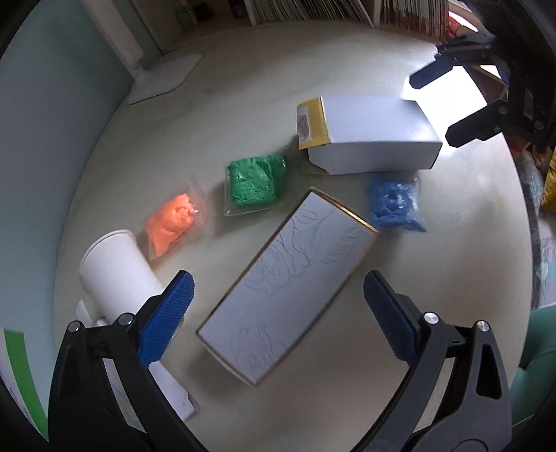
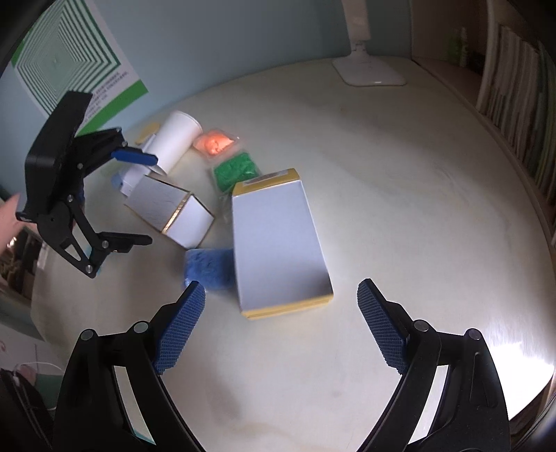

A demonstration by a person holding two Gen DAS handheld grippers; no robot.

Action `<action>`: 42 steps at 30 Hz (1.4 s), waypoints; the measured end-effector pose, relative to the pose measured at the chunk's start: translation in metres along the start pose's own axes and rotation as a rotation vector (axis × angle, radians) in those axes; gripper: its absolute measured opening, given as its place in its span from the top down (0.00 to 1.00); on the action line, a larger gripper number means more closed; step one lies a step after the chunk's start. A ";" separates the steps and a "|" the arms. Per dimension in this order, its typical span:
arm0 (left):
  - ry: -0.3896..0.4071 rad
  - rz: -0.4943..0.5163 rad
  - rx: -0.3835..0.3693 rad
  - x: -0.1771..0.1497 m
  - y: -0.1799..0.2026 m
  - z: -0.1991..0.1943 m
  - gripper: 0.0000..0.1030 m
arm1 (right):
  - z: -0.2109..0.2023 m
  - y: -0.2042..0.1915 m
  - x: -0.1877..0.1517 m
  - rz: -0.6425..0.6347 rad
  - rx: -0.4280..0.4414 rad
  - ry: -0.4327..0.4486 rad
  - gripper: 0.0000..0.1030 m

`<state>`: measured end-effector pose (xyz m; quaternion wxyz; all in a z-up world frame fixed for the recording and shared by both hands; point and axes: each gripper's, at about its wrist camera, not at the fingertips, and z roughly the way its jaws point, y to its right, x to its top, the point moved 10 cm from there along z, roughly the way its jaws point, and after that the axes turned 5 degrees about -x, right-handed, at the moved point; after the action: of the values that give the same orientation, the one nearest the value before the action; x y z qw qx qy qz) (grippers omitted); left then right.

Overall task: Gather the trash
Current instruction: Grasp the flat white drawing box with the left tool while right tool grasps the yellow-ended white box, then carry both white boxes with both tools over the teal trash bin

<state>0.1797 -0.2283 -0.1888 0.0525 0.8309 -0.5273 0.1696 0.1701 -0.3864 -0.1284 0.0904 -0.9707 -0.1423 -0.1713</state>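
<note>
Trash lies on a pale round table (image 1: pixel 243 114): a white box with gold edges (image 1: pixel 288 281), a white box with a yellow end (image 1: pixel 368 139), a white paper cup on its side (image 1: pixel 114 267), and orange (image 1: pixel 172 222), green (image 1: pixel 255 184) and blue (image 1: pixel 394 205) bags. My left gripper (image 1: pixel 278 313) is open above the gold-edged box. My right gripper (image 2: pixel 281 327) is open just short of the yellow-ended box (image 2: pixel 278 243). The right wrist view also shows the left gripper (image 2: pixel 144 200), the cup (image 2: pixel 175 142) and the blue bag (image 2: pixel 208 267).
A white lamp base (image 1: pixel 163 76) stands at the table's far edge against the pale green wall. Shelves of books (image 1: pixel 312 10) line the back. A green striped poster (image 2: pixel 69 59) hangs on the wall. A flat white box (image 1: pixel 170 386) lies under the cup.
</note>
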 end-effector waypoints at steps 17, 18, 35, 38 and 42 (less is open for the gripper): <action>-0.011 -0.024 -0.147 0.000 0.006 0.021 0.55 | 0.038 -0.011 0.018 -0.015 0.017 -0.041 0.39; -0.009 -0.020 -0.134 0.000 0.007 0.019 0.55 | 0.035 -0.009 0.020 -0.004 0.020 -0.027 0.39; 0.096 0.091 -0.117 0.049 0.090 -0.051 0.55 | -0.095 0.031 -0.044 0.161 0.018 0.190 0.40; 0.101 0.164 -0.139 0.061 0.129 -0.053 0.55 | -0.119 0.043 -0.084 0.219 -0.003 0.207 0.40; 0.097 0.272 -0.191 0.081 0.190 -0.046 0.55 | -0.150 0.060 -0.147 0.313 -0.050 0.214 0.40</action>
<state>0.0313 -0.3690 -0.1360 0.1329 0.7341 -0.6454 0.1641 0.0097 -0.5130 -0.0499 0.1063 -0.9592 0.0252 -0.2607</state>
